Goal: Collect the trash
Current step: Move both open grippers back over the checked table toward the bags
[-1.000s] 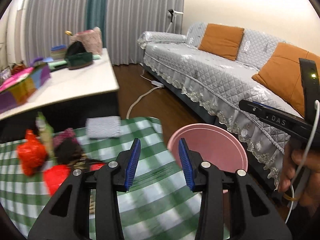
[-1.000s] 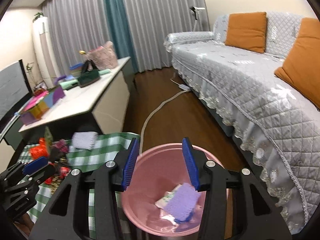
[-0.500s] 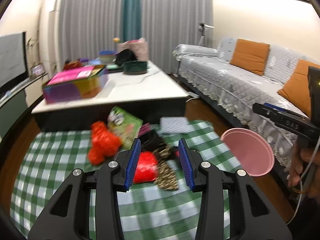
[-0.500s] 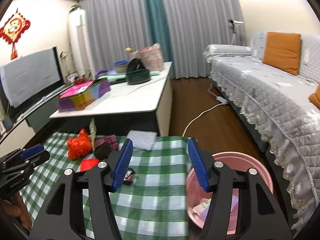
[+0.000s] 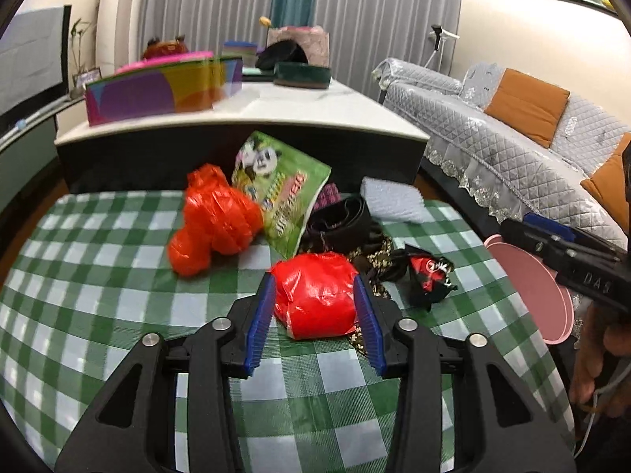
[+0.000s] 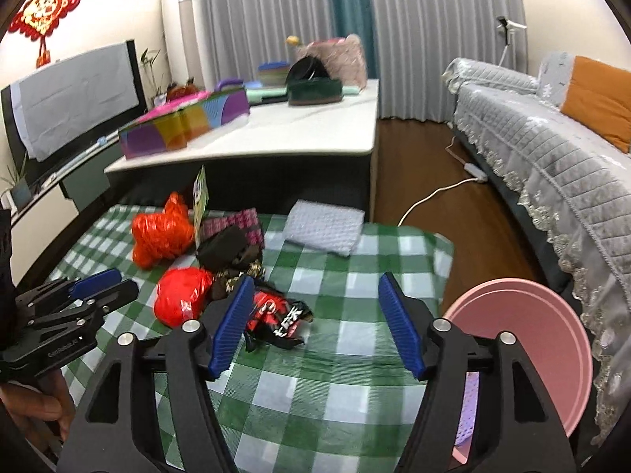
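Trash lies piled on the green checked cloth. My left gripper is open, its jaws on either side of a crumpled red plastic bag, also in the right wrist view. Behind lie an orange-red bag, a green panda snack packet, a black band and a red-black wrapper. My right gripper is open and empty above the cloth, just right of that wrapper. The pink bin stands at the right.
A low white table with a colourful box and bags stands behind the cloth. A grey quilted sofa with orange cushions runs along the right. A white bubble-wrap sheet lies at the cloth's far edge. A cable crosses the wooden floor.
Both grippers swung left from the pink bin to the trash pile. My left gripper moved down so its jaws flank the red bag. My right gripper opened wider.
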Demonstrator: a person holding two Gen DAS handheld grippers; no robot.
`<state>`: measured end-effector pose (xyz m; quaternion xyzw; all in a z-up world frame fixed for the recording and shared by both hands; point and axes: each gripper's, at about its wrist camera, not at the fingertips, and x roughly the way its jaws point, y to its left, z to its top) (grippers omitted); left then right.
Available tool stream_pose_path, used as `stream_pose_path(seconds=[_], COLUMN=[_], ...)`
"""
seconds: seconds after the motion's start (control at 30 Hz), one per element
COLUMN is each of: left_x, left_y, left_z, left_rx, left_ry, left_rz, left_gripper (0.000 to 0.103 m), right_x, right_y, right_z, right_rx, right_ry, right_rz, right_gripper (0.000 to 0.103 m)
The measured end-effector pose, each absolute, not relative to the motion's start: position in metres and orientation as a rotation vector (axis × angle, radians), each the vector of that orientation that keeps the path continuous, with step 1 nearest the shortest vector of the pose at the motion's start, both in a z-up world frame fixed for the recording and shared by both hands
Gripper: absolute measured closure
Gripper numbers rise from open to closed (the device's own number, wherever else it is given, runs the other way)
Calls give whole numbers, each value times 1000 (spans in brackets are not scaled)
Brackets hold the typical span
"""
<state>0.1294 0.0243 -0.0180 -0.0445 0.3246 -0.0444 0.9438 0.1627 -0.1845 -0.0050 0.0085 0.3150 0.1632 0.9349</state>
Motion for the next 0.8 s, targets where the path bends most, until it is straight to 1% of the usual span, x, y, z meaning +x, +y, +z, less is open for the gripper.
stream_pose_path(seconds=[0.03, 0.13, 0.3, 0.37, 0.47, 0.5, 0.53, 0.57, 0.6, 0.67, 0.8], left_x=[132, 142, 152, 155, 159, 160, 162, 164, 167, 171, 177], left_y=[24, 27, 35, 35, 33, 31, 29, 28, 26, 24, 18], left_z=[-21, -28, -30, -31, -34, -35, -37, -39, -42, -47, -54], left_rx=[-92, -102, -135, -141, -142, -142, -142, -143, -146, -148, -128], left_ry=[666, 681, 686, 690, 699, 703, 711, 719, 731, 752, 802], left_rz=[-88, -80, -60, -64, -83, -90, -97, -102, -108, -110, -102], left_gripper=[55, 50, 48, 45, 37, 33, 28, 27, 26, 26, 25], right_x=[165, 175, 189, 193, 198, 199, 200, 201, 203, 205, 205], right_y=[-181, -169, -152, -146, -138, -138, -139, -141, -142, -146, -150], right_z=[-9, -25, -47, -53, -62, -63, -63, -64, -64, -66, -64], right_rx=[12, -8, -17, -25, -45, -43, -33, -19, -10, 14, 29], right_ry=[655, 701, 762, 782, 822, 828, 830, 837, 846, 861, 861], right_rz=[341, 371, 410, 424, 434, 439, 442, 443, 444, 445, 444], right_gripper=[36, 32, 27, 26, 26, 27, 30, 33, 42, 43, 49])
